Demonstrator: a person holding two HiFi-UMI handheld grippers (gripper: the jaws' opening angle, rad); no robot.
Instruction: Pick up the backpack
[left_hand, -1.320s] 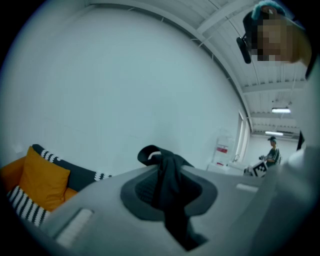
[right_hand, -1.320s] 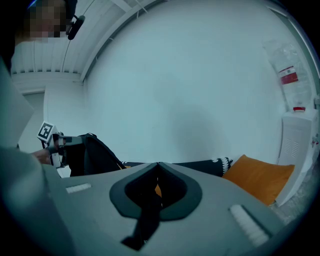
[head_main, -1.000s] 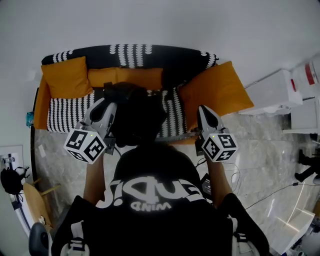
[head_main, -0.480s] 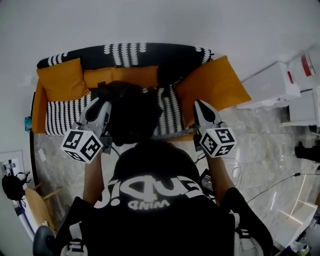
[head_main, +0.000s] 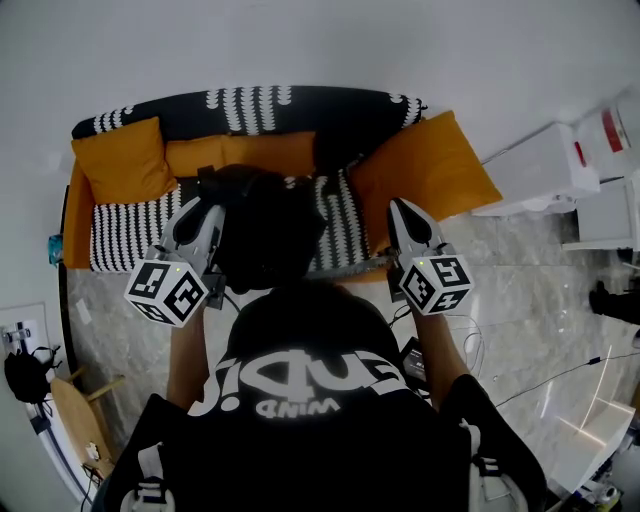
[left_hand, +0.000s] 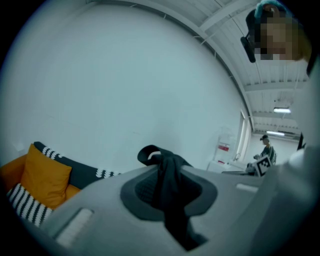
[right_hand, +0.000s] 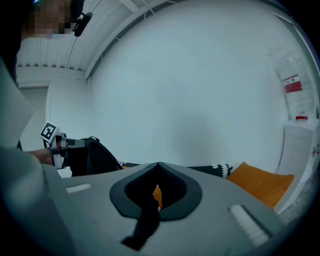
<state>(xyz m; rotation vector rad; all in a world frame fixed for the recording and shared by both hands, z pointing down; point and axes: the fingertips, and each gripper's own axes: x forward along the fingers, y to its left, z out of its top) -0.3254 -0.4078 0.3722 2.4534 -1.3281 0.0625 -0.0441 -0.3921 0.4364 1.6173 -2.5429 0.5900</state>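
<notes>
The black backpack hangs in front of the person, over the striped sofa seat. My left gripper is at its left side, shut on a black strap loop that bunches up out of the closed jaws. In the right gripper view the backpack shows at the left, beside the left gripper's marker cube. My right gripper stands to the right of the bag, its tips together, with a thin black strap caught low between the jaws. Where that strap leads is hidden.
Behind the bag stands a black-and-white sofa with orange cushions, one large cushion at its right end. White boxes stand at the right, cables lie on the marble floor, and another person stands far off.
The head view has shifted slightly. Both grippers and the backpack keep the same places against each other.
</notes>
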